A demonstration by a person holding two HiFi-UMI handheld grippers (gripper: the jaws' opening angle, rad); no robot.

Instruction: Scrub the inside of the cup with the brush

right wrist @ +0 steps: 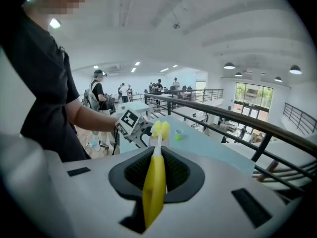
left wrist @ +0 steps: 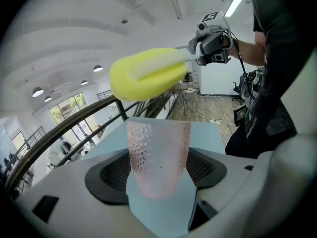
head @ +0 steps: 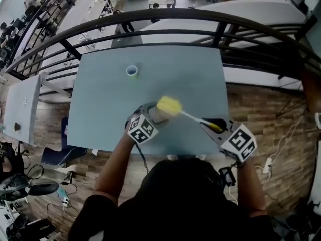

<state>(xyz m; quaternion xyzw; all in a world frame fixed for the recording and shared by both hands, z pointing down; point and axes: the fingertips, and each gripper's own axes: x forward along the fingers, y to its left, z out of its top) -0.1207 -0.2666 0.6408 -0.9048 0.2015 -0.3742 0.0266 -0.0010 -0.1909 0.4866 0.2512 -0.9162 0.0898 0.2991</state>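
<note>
L gripper (left wrist: 158,175) is pinching the dimpled cup (left wrist: 158,152); R gripper (right wrist: 157,175) is clamping the brush (head: 189,117) by its handle. Sponge head (left wrist: 148,76) is hovering just beyond the cup's mouth, brush axis running from R toward L.

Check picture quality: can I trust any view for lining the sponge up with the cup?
Head view: sponge blurred, railing bowed by the lens. Left gripper view: cup crisp, sponge soft-edged above it, heavy fisheye. Right gripper view: brush handle blurred up close.
</note>
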